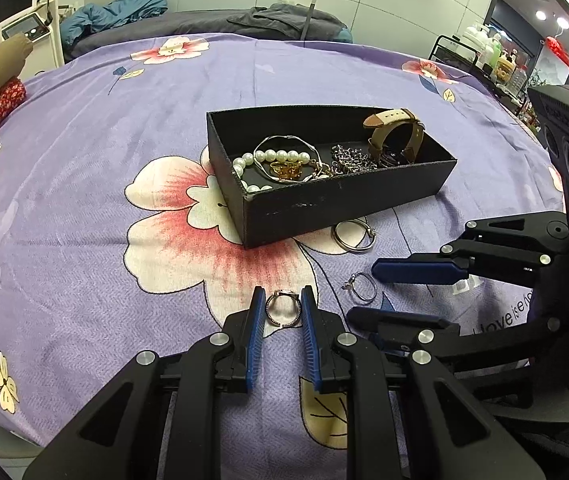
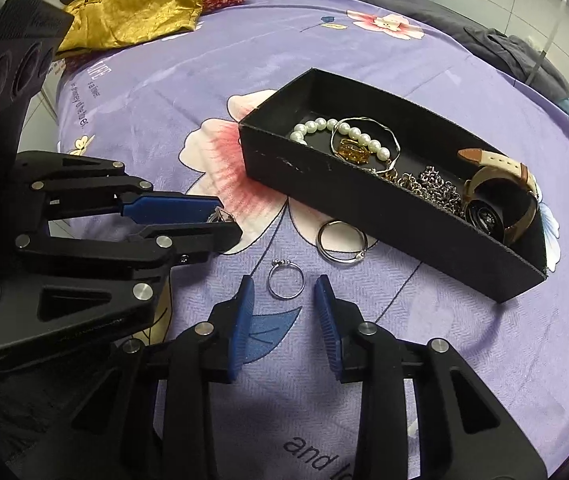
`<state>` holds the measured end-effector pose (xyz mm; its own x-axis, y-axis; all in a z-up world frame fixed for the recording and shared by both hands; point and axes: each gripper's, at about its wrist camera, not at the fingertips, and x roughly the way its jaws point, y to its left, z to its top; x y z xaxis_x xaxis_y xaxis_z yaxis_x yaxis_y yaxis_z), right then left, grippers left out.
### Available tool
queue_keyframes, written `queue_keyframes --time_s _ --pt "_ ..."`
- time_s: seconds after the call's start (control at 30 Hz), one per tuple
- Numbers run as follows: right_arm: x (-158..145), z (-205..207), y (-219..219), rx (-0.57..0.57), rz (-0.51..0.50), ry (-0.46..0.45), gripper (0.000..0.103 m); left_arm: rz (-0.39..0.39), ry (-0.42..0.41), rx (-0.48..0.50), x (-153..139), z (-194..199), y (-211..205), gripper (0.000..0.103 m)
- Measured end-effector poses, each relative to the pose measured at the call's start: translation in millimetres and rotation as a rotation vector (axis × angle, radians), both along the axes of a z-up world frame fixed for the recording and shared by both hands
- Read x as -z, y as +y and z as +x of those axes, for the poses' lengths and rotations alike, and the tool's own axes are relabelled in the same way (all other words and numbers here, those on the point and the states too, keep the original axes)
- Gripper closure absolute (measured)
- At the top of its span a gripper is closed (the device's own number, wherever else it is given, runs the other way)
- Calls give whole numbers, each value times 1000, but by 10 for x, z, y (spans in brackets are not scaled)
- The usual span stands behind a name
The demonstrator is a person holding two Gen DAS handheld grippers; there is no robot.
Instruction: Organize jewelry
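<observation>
The left gripper (image 1: 283, 304) pinches a rose-gold ring (image 1: 280, 309) between its blue pads on the purple floral bedspread (image 1: 84, 160). Beyond, a black box (image 1: 324, 204) holds pearls, chains and a watch (image 1: 394, 134). The right gripper (image 1: 364, 292) stands parted beside a thin silver ring (image 1: 362, 286).

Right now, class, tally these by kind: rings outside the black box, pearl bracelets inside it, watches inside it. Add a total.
Rings outside the black box: 3 (large hoop ring, small silver ring, studded ring in the left gripper)
Pearl bracelets: 1
Watches: 1
Total: 5
</observation>
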<state>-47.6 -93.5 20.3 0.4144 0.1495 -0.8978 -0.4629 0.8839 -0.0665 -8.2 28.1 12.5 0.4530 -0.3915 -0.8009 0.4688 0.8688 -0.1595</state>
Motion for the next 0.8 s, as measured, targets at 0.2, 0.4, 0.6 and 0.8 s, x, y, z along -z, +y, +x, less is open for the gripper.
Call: queue_keyframes --time_s 0.2,0.4,0.6,0.8 --pt "-40 64 -122 69 67 30 102 3 3 -1 -9 9 -6 85" --pt "-58 107 -322 140 150 85 102 5 3 -1 -10 7 -10 85" --pt "-88 141 -454 190 231 125 102 7 6 -7 -18 10 -16 85" --pt "-196 112 -560 218 249 118 102 4 7 4 -51 -16 -45 85"
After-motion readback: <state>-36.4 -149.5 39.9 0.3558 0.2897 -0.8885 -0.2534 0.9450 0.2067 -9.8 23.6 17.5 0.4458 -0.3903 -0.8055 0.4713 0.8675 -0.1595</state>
